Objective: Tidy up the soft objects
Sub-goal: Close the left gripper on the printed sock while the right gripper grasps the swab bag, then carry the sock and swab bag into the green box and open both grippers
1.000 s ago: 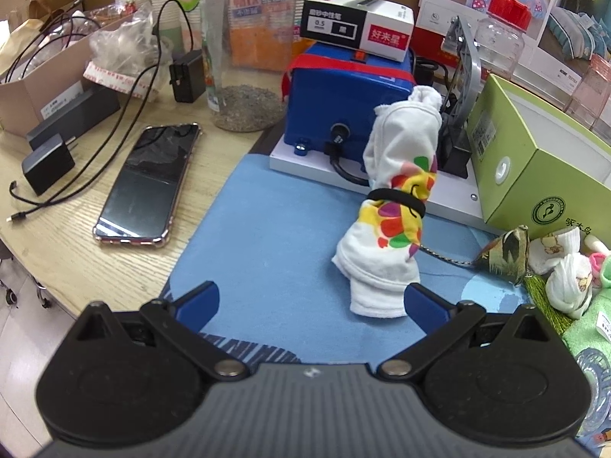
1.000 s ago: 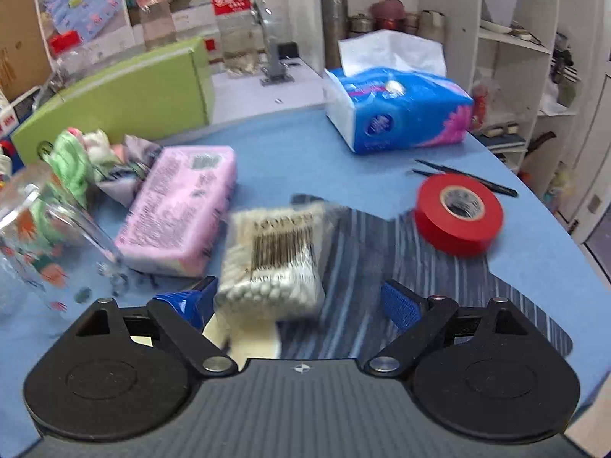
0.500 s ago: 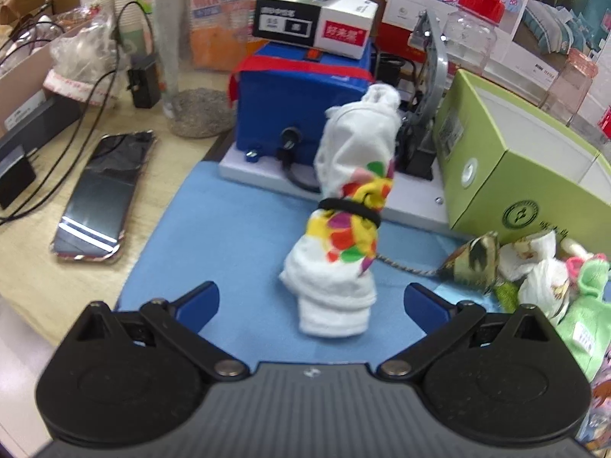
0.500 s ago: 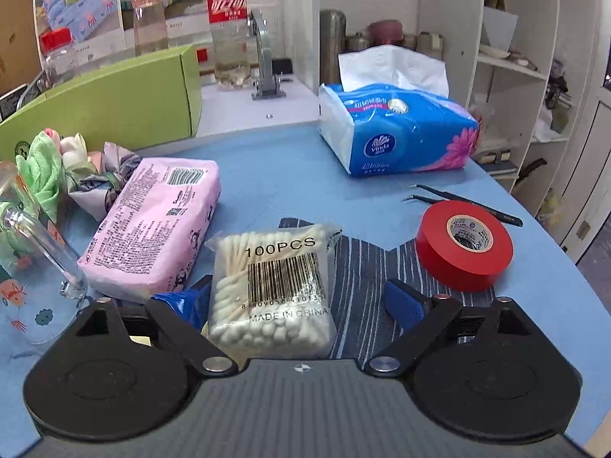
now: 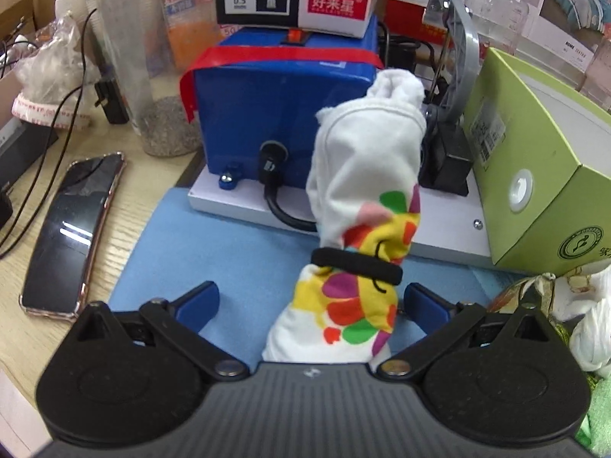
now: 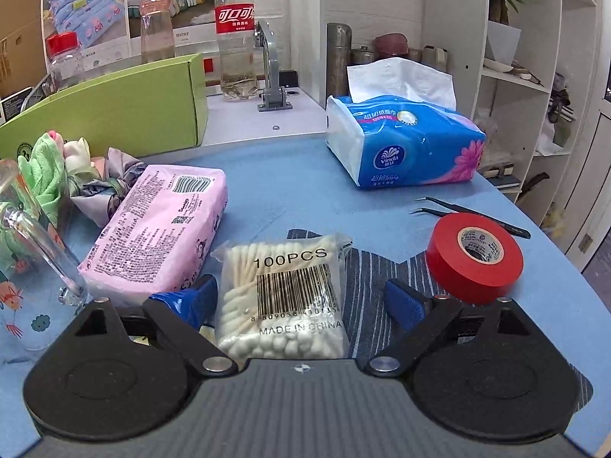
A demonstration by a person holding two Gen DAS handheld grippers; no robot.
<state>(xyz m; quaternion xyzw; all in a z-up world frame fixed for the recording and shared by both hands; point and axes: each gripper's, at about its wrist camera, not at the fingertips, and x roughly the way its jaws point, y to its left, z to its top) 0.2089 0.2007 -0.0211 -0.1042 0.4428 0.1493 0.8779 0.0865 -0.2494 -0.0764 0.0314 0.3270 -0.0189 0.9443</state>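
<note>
A rolled white cloth with a coloured print, bound by a black hair tie, leans up from the blue mat against a blue box. My left gripper is open, and the roll's lower end lies between its blue fingers, nearer the right one. In the right wrist view a bag of cotton swabs lies between the fingers of my open right gripper. A pink tissue pack lies to its left, and small cloth bundles lie beyond that.
A green open box stands right of the roll, with more cloth bundles in front of it. A phone and a jar are on the wood to the left. Red tape, tweezers, a blue tissue pack and a glass mug surround the right gripper.
My left gripper has moved forward, so the cloth roll that lay ahead of it now sits between its fingers. The right gripper has steadied over the swab bag, which sits more centred.
</note>
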